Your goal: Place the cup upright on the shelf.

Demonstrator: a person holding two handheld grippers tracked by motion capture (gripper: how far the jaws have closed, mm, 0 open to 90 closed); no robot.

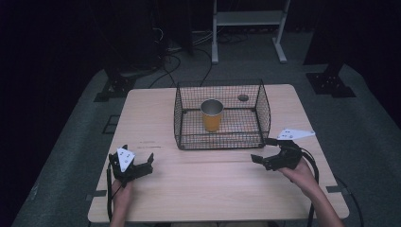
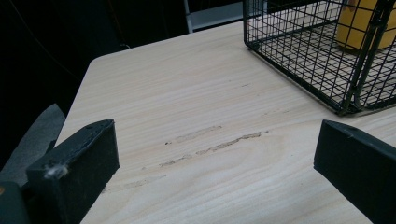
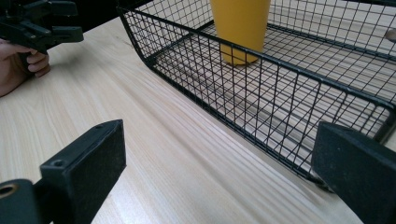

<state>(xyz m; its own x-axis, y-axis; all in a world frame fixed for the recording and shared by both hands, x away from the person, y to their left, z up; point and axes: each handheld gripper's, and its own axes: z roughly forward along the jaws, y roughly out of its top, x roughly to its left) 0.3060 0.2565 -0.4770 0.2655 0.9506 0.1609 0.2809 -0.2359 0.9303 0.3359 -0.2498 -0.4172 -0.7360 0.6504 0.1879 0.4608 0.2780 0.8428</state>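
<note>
Dark surroundings and grey flooring are seen around a pale wooden surface (image 1: 208, 179), with a white metal frame (image 1: 248, 28) and loose cables (image 1: 175, 61) on the floor beyond its far edge. On the far half of the surface a black wire basket (image 1: 222, 141) is set, and inside it, left of centre, an orange cup (image 1: 212, 115) with a silvery inside is stood upright. A small dark round mark (image 1: 243, 98) is seen on the surface through the basket's far right part; what it is cannot be told. The left gripper (image 1: 137, 163) is held in the person's left hand (image 1: 122, 191) near the front left of the surface, well apart from the basket, its jaws spread wide with nothing between them; in the left gripper view, faint scuff marks (image 2: 215, 142) are seen on the wood between the jaws, and a basket corner at upper right. The right gripper (image 1: 263, 150) is held in the right hand (image 1: 297, 170) just in front of the basket's near right corner, jaws likewise spread and empty. In the right gripper view, the basket's near wall is seen just beyond the jaws, the cup behind it, and the other gripper farther off at upper left.
</note>
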